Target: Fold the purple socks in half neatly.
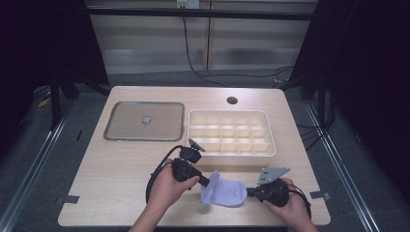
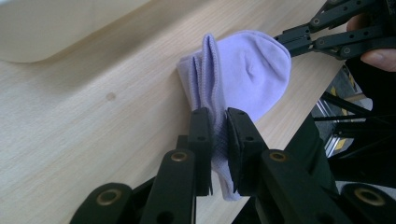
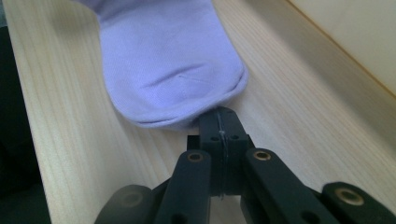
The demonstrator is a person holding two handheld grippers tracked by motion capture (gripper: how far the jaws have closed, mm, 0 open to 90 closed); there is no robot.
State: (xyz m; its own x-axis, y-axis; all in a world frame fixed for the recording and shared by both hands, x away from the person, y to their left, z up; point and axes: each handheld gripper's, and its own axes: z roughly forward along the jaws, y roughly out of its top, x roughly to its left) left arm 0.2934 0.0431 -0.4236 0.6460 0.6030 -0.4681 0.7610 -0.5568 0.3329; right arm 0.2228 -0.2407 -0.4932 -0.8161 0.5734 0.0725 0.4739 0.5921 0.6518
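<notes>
Lilac sock [image 1: 223, 193] is pinched at opposite ends by left hand-held gripper [image 1: 209, 182] and right hand-held gripper [image 1: 248, 192].

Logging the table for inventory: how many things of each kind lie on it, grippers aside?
Lilac sock: 1
Cream divided box: 1
Clear flat lid: 1
Total: 3

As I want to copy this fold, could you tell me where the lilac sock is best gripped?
Probably at its two ends, as now: the left gripper pinches the bunched cuff of the lilac sock from one side, and the right gripper nips the rounded toe edge from the other. The flat middle, lying on the table, offers nothing to pinch.
</notes>
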